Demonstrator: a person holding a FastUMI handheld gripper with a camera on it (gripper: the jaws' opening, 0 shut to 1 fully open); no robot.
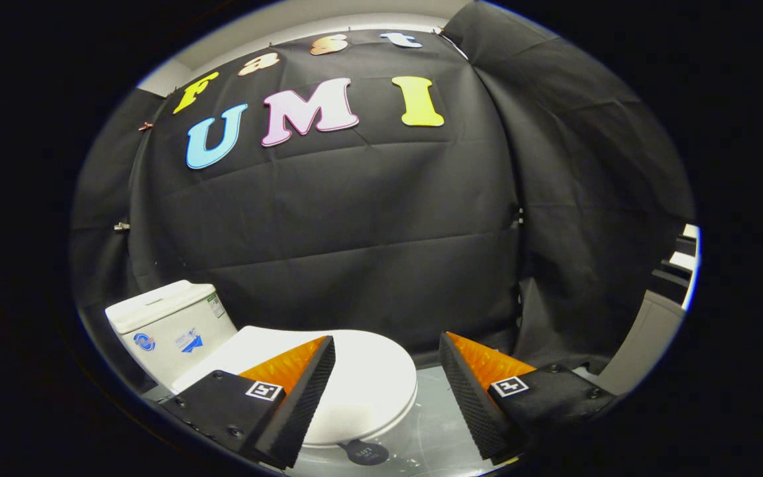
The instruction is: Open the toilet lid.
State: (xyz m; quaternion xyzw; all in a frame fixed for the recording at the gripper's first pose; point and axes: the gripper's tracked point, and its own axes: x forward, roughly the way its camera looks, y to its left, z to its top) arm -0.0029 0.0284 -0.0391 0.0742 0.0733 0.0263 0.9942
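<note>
My gripper (387, 381) was wide open and held nothing, and the closed toilet lid (361, 377) lay low between its fingers, nearer the left one, its long axis running toward the tank (169, 324).

Dim booth, sharp focus, strong fisheye bending at edges, soft floor (421, 424) glare.

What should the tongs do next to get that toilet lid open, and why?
Probably dip down toward the front edge of the closed white oval toilet lid. The black-and-orange tongs are open and hover above it without touching, and the lid lies flat on the bowl ahead of the white boxy tank. The fingers need to catch the rim before lifting.
</note>
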